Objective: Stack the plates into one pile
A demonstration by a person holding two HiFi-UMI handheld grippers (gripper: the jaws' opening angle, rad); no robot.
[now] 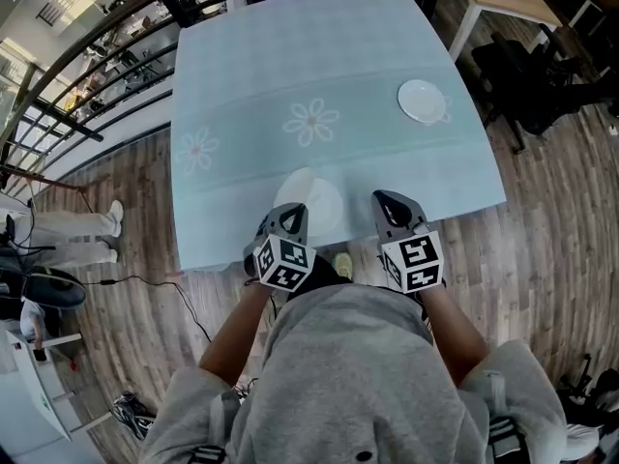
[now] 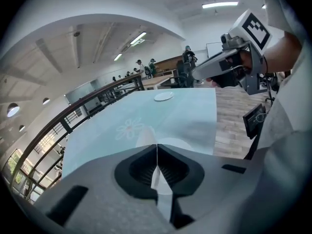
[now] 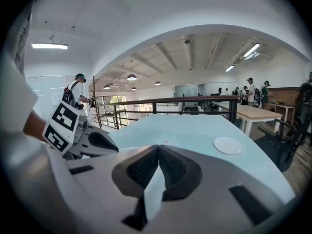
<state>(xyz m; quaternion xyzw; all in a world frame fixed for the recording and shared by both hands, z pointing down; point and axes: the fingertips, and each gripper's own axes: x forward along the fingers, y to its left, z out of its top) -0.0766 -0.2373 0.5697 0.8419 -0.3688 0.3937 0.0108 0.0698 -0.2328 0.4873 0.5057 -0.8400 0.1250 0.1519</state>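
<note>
Left gripper [image 1: 290, 213]: jaws closed, nothing between them. Right gripper [image 1: 389, 201]: jaws closed, empty. The two sit side by side, apart, both angled forward and down. Left forearm [image 1: 237, 332] and right forearm [image 1: 455, 322] are bare and extended from the torso.

A large open-plan mezzanine hall, like a shared office or canteen. A white arched ceiling [image 3: 195, 38] carries strip lights [image 3: 48, 46]. A black railing with a wooden handrail [image 3: 195, 100] edges the wood-plank floor [image 1: 542, 249]. The near counter [image 1: 290, 66] wears a pale blue daisy-print cloth. On the far right stand a bare wooden table [image 3: 256, 113], a black office chair [image 1: 522, 75] and standing people [image 3: 253, 89].
</note>
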